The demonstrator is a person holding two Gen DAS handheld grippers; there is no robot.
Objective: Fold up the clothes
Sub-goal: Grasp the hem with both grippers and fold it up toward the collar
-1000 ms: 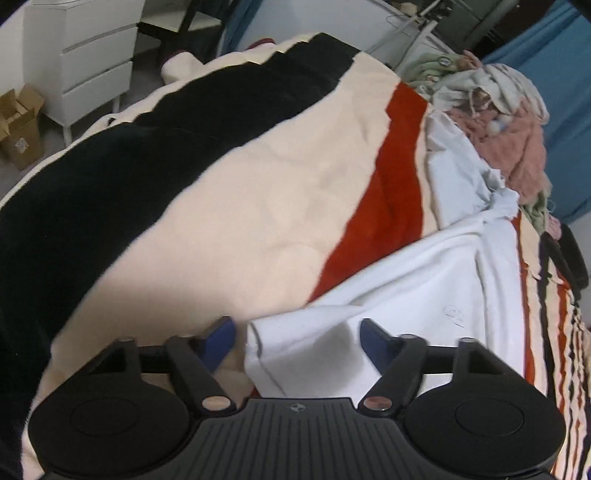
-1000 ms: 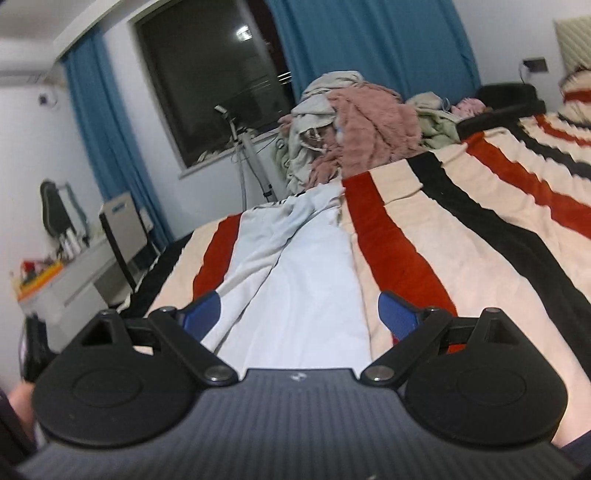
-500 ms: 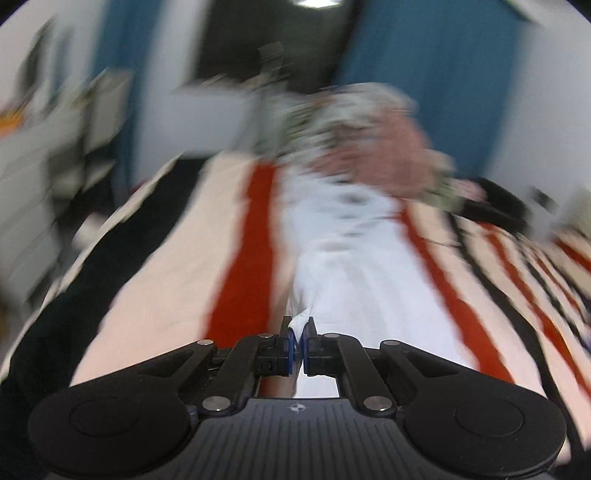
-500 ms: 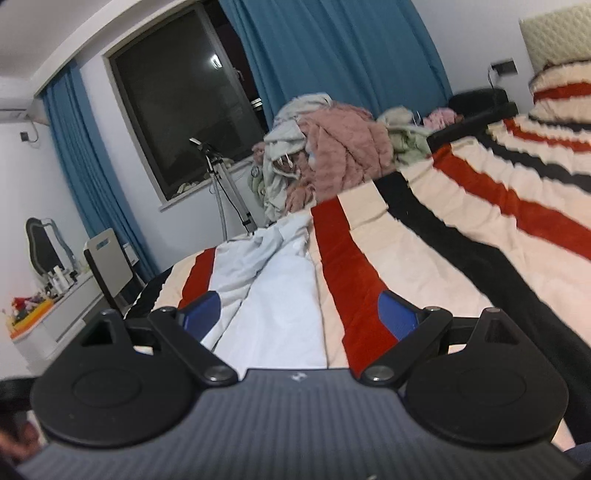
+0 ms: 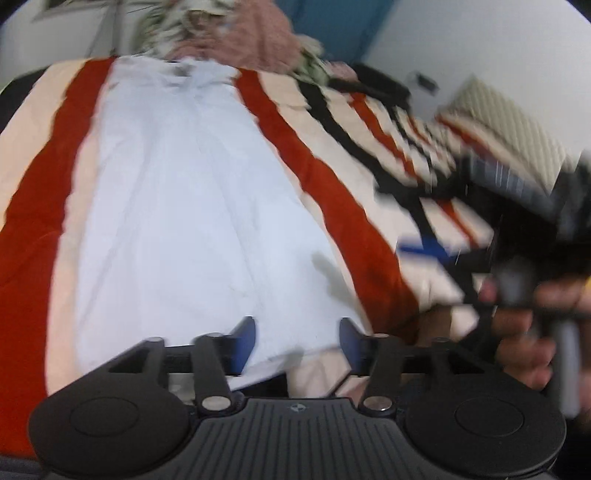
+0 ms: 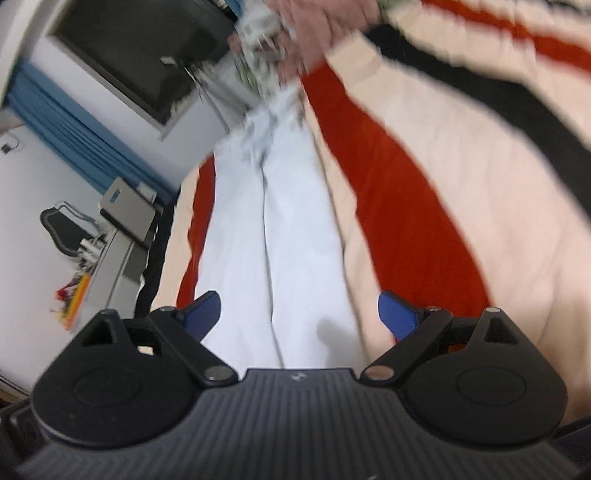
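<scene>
Lying flat along the bed, the white garment runs lengthwise over the striped blanket, from the near edge at 6 o'clock up toward 12 o'clock in both wrist views. A seam or fold line runs down its middle in the right wrist view. Red stripes of the blanket flank it on both sides.

The left hand-held gripper is released, its blue-padded fingers spread apart over the near hem of the garment, with nothing between them. The right hand-held gripper is likewise released, its fingers wide apart and poised over the near part of the white cloth; whether they touch it cannot be told.

At 3 o'clock in the left wrist view, a blurred person's hand grips a dark handle, and the black body of the other tool sits above it.

At 12 o'clock, past the far end of the garment, a heap of clothes in pink and pale colours is piled on the bed. At 9 o'clock in the right wrist view stand a blue curtain, a dark window and a grey desk with clutter on it. Both views are motion-blurred.
</scene>
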